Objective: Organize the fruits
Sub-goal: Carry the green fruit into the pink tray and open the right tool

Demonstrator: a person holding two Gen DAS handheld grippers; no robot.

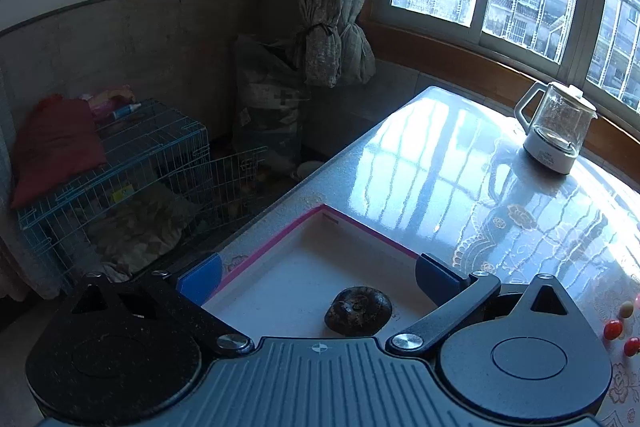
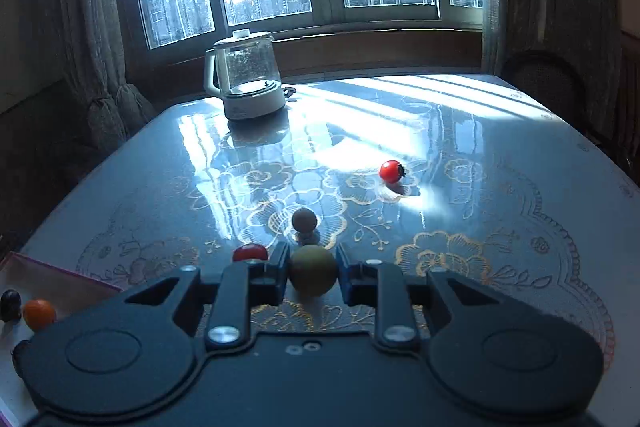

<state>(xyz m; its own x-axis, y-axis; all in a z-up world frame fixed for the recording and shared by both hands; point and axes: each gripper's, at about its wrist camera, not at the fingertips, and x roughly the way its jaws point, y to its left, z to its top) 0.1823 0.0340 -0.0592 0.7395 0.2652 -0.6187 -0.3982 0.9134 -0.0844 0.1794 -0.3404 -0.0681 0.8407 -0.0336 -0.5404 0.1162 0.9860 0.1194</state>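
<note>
Round matte green fruit [image 2: 313, 269] pinched by right gripper [image 2: 313, 273]; left gripper [image 1: 318, 277] spread wide.

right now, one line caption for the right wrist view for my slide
Right tongs close around a green fruit on the table, kettle behind.

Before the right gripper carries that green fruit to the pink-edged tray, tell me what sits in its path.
The small red fruit sits just left of the right gripper, between the green fruit and the tray. Nothing else visible blocks it.
</note>
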